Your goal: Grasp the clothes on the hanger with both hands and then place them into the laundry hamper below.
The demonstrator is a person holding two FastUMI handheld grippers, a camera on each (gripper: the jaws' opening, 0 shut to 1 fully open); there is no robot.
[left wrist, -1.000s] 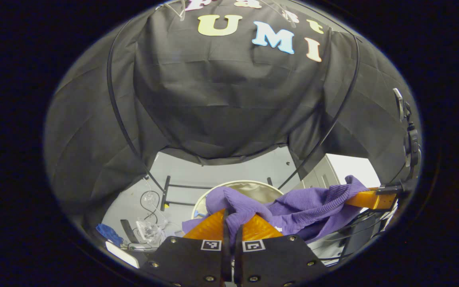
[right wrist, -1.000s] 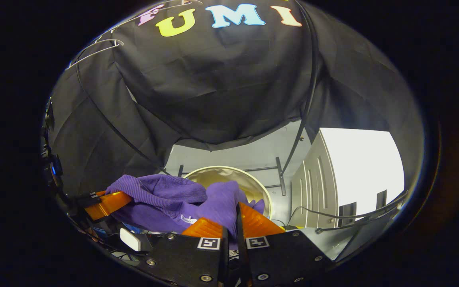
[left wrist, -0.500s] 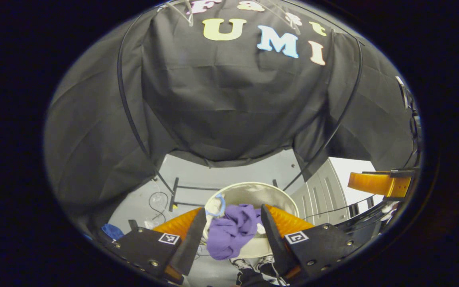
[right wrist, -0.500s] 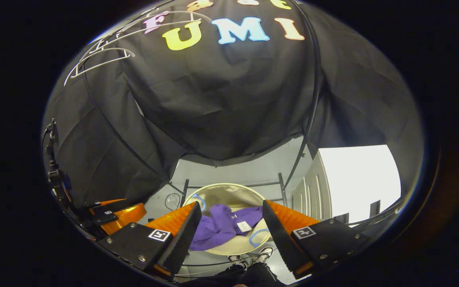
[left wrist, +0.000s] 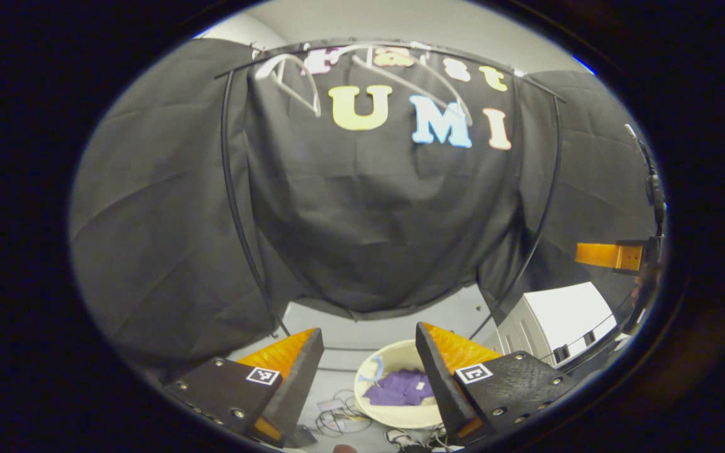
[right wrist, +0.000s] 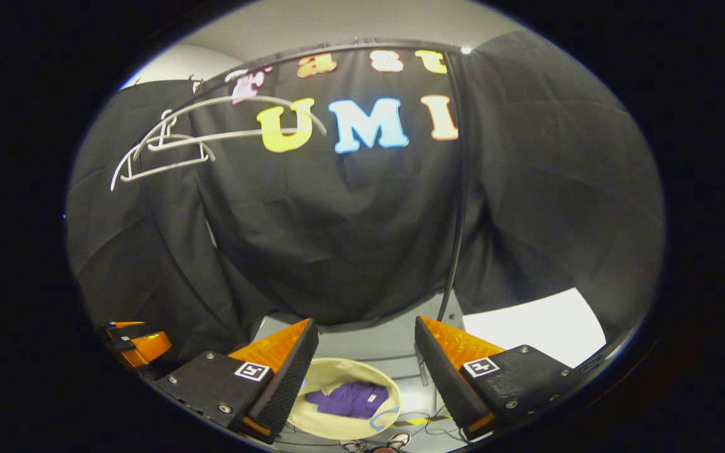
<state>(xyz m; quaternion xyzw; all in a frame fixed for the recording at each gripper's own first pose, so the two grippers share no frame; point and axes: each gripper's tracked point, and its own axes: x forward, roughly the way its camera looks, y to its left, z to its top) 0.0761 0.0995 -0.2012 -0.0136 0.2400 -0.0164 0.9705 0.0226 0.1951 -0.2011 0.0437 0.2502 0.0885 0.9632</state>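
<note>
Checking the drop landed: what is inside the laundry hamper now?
A crumpled purple garment lies inside the laundry hamper, a pale tag showing on it. Whatever sits beneath the cloth is covered.

I'm working in a makeshift recording booth: black cloth [right wrist: 350, 233] draped on a curved frame [left wrist: 234, 207], loose cables [left wrist: 337, 420] on the floor.

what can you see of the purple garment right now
The purple garment lies crumpled in a loose heap inside the round cream laundry hamper on the floor. It looks like soft knit fabric, with a small white tag on top. It rests on the hamper's lining and nothing grips it.
</note>
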